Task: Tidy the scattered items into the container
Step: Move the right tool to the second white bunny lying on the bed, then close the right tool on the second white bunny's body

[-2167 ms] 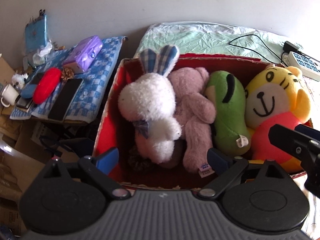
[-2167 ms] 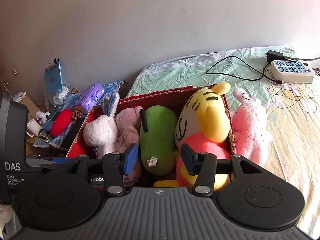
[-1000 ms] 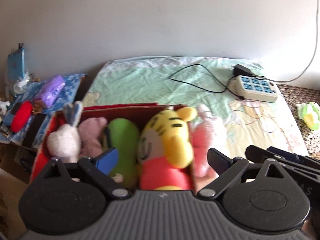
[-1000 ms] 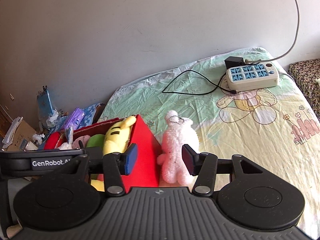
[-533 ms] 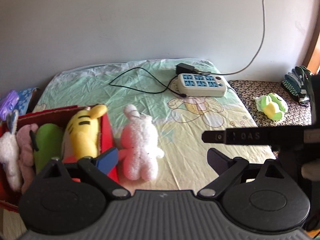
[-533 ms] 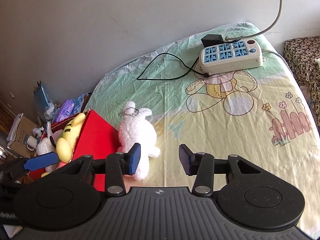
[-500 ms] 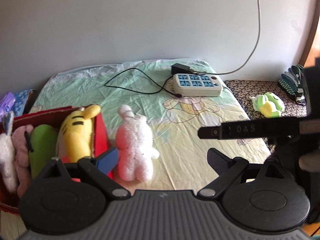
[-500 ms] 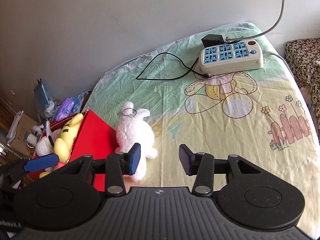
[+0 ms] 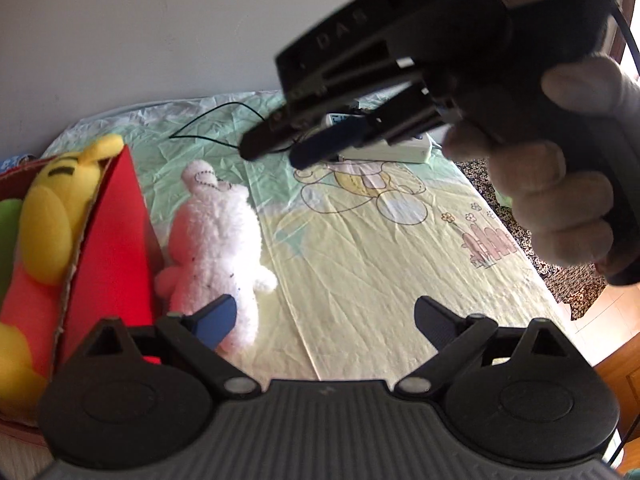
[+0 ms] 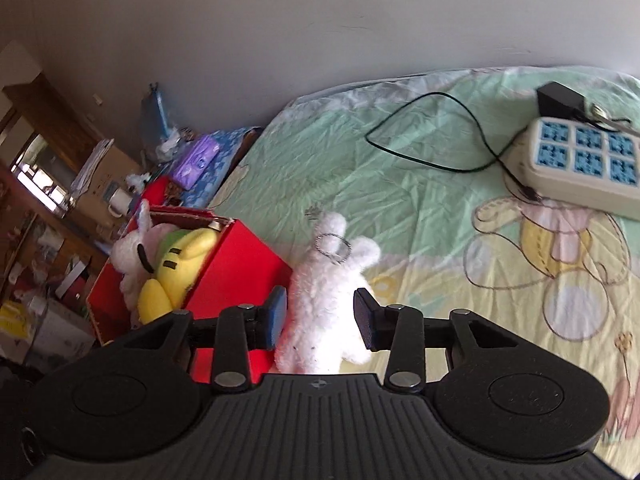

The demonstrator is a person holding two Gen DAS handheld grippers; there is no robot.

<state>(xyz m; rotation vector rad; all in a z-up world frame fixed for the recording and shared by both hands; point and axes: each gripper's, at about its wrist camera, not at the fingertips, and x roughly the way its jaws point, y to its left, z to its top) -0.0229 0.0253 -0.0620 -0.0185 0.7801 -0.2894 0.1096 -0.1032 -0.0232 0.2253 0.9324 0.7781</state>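
A fluffy white-pink bunny (image 10: 324,304) with a keyring lies on the bedsheet against the outer wall of the red box (image 10: 236,272). The box holds a yellow tiger plush (image 9: 52,208) and other soft toys. My right gripper (image 10: 320,316) hovers over the bunny, which shows between its fingers. Its jaws are closing and the pads do not press on the toy. In the left wrist view the right gripper (image 9: 276,152) hangs in the air, held by a gloved hand (image 9: 560,200). My left gripper (image 9: 324,316) stands open and empty just right of the bunny (image 9: 216,240).
A white power strip (image 10: 584,164) with a black adapter and looping black cable (image 10: 420,132) lies at the far end of the bed. A cluttered side table (image 10: 192,160) stands beyond the box. A patterned seat (image 9: 568,280) borders the bed on the right.
The right gripper has swung across in front of the left camera and now frames the bunny, its jaws narrower. The left gripper has sunk closer to the bed beside the box.
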